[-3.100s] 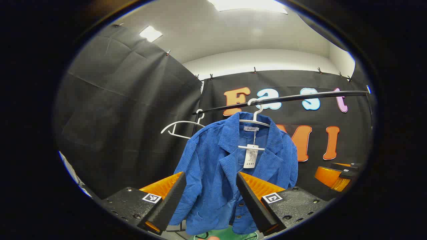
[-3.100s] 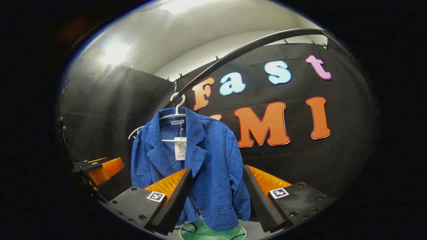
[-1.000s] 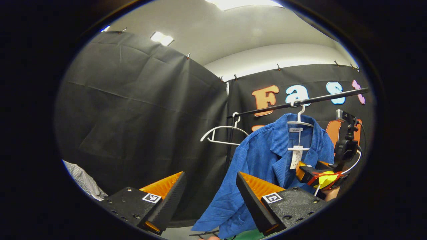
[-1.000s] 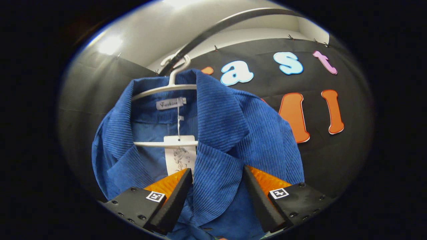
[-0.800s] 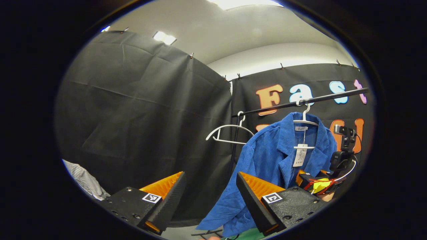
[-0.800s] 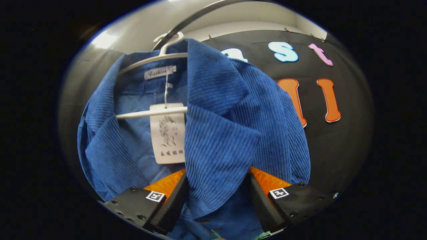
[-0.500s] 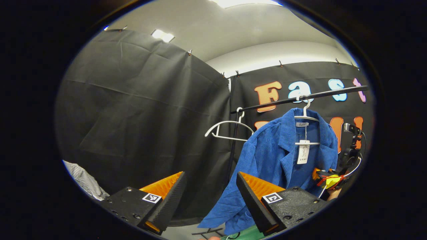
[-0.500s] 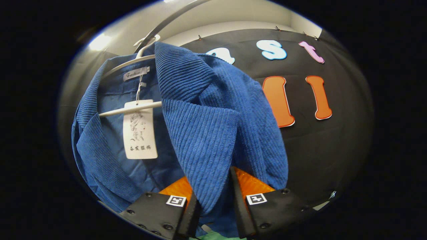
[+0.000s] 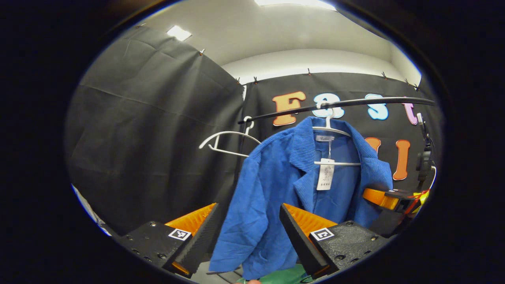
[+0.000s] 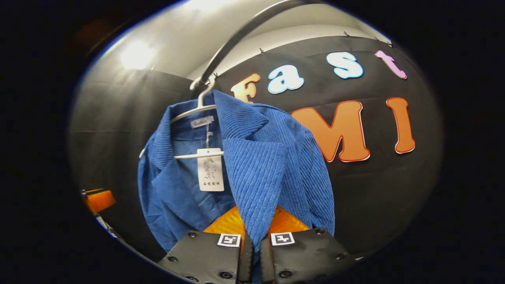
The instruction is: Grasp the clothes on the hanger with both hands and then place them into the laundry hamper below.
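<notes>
Jacket lapel between right tool fingers

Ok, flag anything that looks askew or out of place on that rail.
The blue jacket hangs lopsided on its white hanger: the right gripper, jaws shut on one lapel, pulls that side forward. A second white hanger hangs bare on the rail beside it. Nothing looks torn or dropped.

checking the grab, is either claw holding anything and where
Right claw is shut on the blue corduroy jacket at its front lapel edge. Left claw is open, holding nothing.
</notes>
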Demonstrator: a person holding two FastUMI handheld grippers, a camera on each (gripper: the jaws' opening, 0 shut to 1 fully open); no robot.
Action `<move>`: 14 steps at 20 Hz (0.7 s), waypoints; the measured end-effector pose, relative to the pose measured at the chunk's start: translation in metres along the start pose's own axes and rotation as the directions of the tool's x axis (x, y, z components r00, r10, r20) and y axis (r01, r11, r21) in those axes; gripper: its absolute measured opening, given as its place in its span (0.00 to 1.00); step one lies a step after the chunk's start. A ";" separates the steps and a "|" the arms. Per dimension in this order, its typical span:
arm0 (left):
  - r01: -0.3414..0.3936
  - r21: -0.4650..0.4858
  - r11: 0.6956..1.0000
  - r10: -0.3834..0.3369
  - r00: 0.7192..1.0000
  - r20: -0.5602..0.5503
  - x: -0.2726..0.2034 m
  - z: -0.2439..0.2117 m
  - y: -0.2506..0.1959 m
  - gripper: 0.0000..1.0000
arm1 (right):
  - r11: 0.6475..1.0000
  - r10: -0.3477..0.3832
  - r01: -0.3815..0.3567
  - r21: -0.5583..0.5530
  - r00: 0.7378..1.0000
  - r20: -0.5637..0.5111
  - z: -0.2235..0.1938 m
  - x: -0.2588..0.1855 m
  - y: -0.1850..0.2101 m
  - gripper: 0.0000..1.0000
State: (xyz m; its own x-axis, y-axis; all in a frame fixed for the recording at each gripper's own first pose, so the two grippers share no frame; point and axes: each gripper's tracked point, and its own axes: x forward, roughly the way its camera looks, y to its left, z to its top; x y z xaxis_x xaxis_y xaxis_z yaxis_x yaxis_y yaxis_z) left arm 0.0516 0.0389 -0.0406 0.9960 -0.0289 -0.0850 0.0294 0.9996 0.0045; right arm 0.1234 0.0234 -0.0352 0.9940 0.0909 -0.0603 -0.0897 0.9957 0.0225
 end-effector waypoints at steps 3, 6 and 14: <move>0.114 -0.061 0.992 -0.116 0.992 -0.044 0.023 -0.021 -0.041 0.92 | 0.993 0.117 -0.118 0.011 0.992 0.052 0.035 -0.032 0.017 0.15; 0.151 -0.083 0.985 -0.155 0.987 -0.050 0.044 -0.032 -0.061 0.92 | 0.994 0.098 -0.092 -0.053 0.988 0.120 0.067 -0.055 0.009 0.12; 0.144 -0.062 0.988 -0.143 0.990 0.017 0.108 -0.027 -0.098 0.92 | 0.977 0.199 -0.189 -0.097 0.975 0.096 0.064 -0.063 0.041 0.09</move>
State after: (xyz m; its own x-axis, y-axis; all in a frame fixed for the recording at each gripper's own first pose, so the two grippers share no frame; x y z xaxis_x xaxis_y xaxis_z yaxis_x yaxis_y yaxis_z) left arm 0.1536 -0.0623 -0.0774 0.9828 -0.1718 -0.0674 0.1672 0.9835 -0.0697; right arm 0.0612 0.0571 0.0332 0.9577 0.2849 0.0416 -0.2820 0.9573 -0.0631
